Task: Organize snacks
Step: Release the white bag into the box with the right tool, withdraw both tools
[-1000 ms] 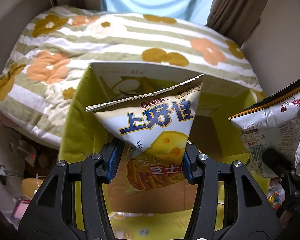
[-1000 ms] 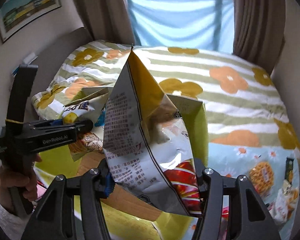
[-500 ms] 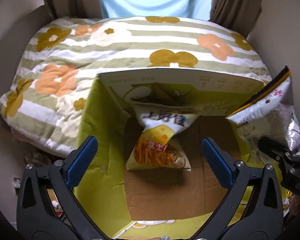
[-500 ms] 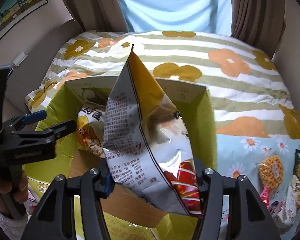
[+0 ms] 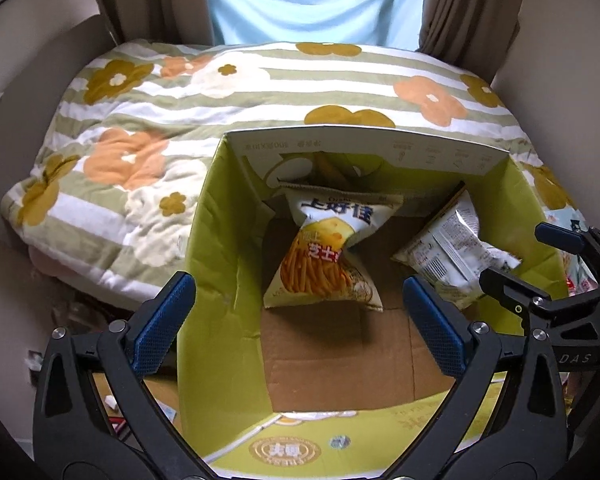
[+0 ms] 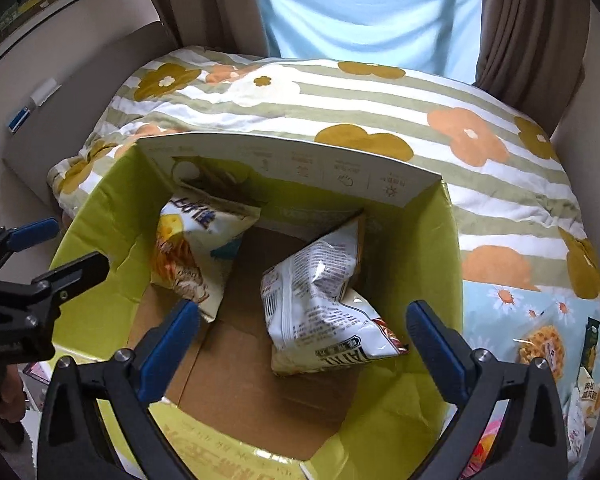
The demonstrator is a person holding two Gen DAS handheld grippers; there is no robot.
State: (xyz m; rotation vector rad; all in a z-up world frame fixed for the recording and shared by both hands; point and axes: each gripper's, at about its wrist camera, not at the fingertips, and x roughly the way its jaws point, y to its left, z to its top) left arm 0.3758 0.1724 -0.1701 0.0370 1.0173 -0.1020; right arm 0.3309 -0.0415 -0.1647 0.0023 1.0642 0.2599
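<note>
Second bag [image 6: 320, 304] dropped; two in box [image 6: 432, 408].

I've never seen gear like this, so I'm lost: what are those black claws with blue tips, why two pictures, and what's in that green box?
They are hand-held grippers, not a robot: a person squeezes one in each hand, and a wide-angle camera on each looks along its two fingers. One picture comes from the left gripper, the other from the right gripper. Each camera also catches the other tool at its edge. Both stand open and hold nothing. Below them is a green cardboard box on a flowered quilt. Inside lie two snack bags: a cheese-stick bag leaning at the back wall and a silvery white bag beside it. More snack packets wait on the bed to the right.
</note>
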